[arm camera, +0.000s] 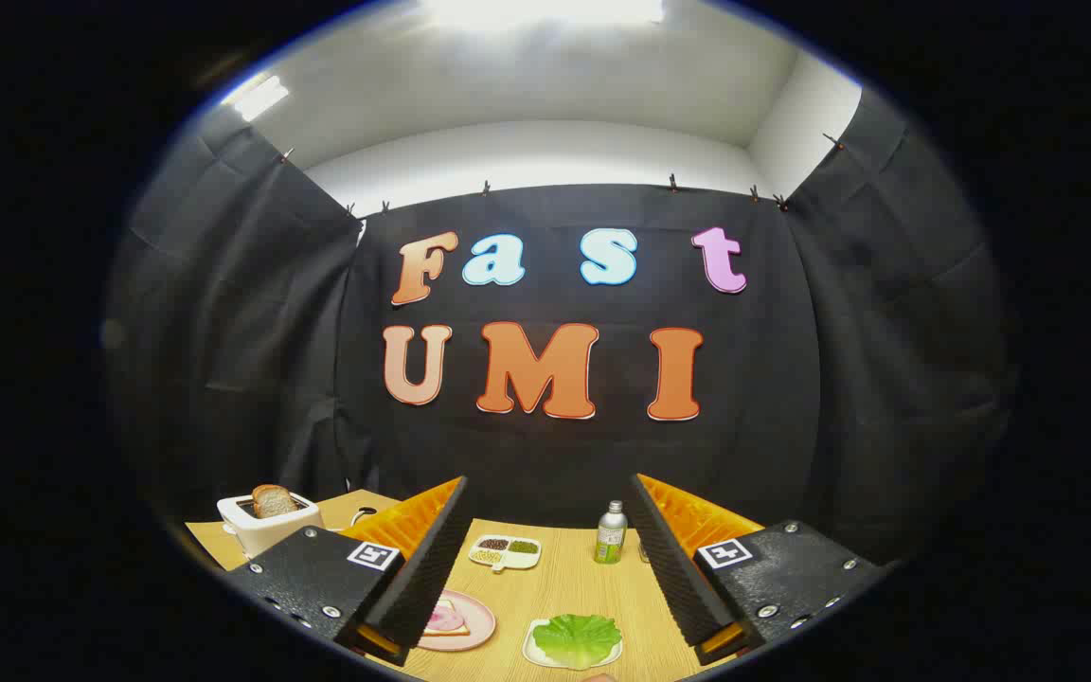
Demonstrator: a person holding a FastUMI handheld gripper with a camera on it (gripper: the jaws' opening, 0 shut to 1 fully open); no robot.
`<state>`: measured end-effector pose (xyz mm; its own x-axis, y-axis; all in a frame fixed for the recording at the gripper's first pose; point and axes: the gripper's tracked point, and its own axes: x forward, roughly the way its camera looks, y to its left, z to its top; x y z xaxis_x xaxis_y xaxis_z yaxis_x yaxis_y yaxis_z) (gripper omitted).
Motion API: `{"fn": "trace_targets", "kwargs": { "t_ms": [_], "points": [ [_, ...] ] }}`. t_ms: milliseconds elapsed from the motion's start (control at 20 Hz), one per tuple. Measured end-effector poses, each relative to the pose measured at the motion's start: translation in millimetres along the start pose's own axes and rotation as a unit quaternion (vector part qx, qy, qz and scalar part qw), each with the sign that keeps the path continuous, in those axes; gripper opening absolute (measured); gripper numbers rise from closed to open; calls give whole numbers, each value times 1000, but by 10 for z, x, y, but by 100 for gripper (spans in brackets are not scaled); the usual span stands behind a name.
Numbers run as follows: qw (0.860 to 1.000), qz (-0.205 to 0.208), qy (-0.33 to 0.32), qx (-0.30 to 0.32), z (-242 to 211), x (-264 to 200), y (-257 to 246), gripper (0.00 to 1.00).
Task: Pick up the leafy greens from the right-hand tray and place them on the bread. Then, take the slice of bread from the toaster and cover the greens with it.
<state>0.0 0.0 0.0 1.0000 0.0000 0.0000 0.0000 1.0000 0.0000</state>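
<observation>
- While the gripper (545, 578) hangs above the pale wooden tabletop (564, 587), its two fingers stand wide apart with nothing between them, and a broad strip of bare wood shows in the gap.
- Just ahead of the fingers and between them lies the one bunch of leafy greens (577, 637), a ruffled green leaf on a small white tray (538, 652), its rim free on every side that can be seen.
- Beside the left finger sits one round pink plate (475, 625) carrying a slice of bread (444, 618) topped with something pink; the finger hides part of the plate's edge.
- Between plate and tray runs a narrow lane of open wood.
- Farther on, between the fingers, there is one white divided dish (506, 553) holding three small heaps of dark, green and pale grains, and near it one upright silver bottle (611, 533) with a green label.
- Beyond the left finger, near the table's far left corner, stands one white toaster (266, 526) with one brown slice of toast (272, 500) rising from its slot.
</observation>
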Motion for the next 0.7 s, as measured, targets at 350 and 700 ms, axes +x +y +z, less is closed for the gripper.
{"fn": "trace_targets", "kwargs": {
  "t_ms": [350,700],
  "points": [
    [1000,3,9,13,-31,-77,52,99],
    [999,18,17,30,-15,-65,86,99]
  ]
}}
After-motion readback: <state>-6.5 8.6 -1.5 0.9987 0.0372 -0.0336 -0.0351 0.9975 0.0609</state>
